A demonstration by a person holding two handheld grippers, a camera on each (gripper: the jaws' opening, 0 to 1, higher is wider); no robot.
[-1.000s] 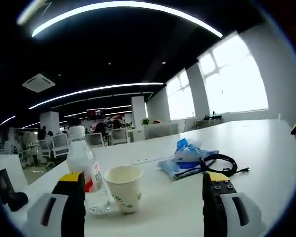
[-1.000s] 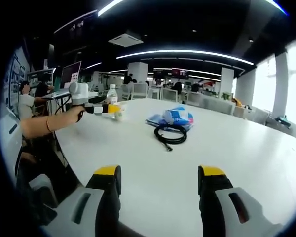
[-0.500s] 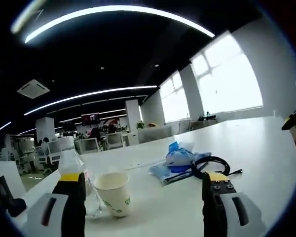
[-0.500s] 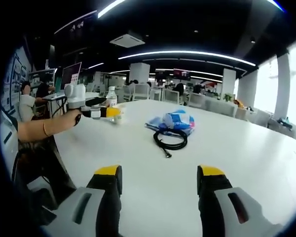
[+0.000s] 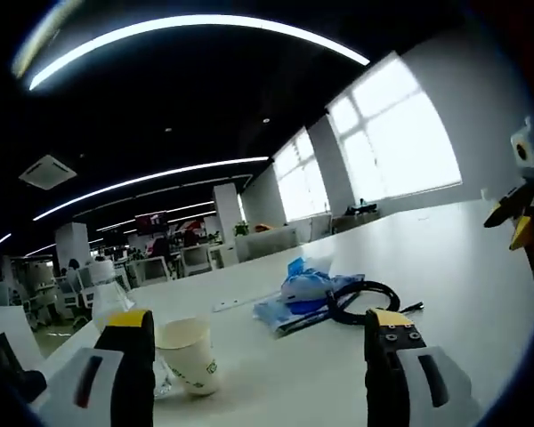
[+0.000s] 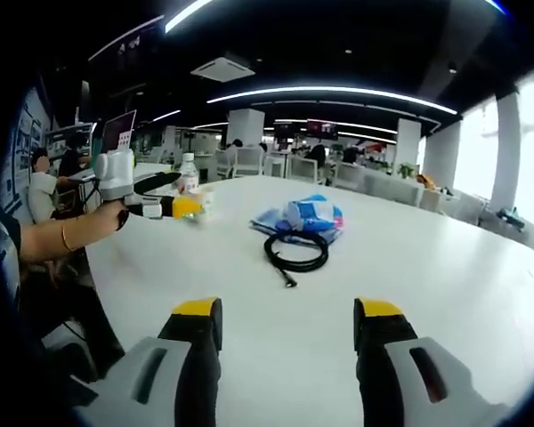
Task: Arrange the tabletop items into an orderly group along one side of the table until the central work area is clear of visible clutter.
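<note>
Clutter is seen grouped on a white desk (image 6: 409, 267), with both grippers held spread and empty.

In the left gripper view, the left gripper (image 5: 260, 356) is held low over the desk with its fingers (image 5: 387, 342) spread wide and nothing between them. A paper cup (image 5: 187, 356) is seen just beside its left finger, and a water bottle (image 5: 105, 298) stands close behind the cup. A blue packet (image 5: 307, 289) lies further on, with a coiled black cable (image 5: 365, 301) touching it. In the right gripper view, the right gripper (image 6: 285, 342) is also spread and empty; packet and cable are placed near the middle of the desk, well apart from it.
</note>
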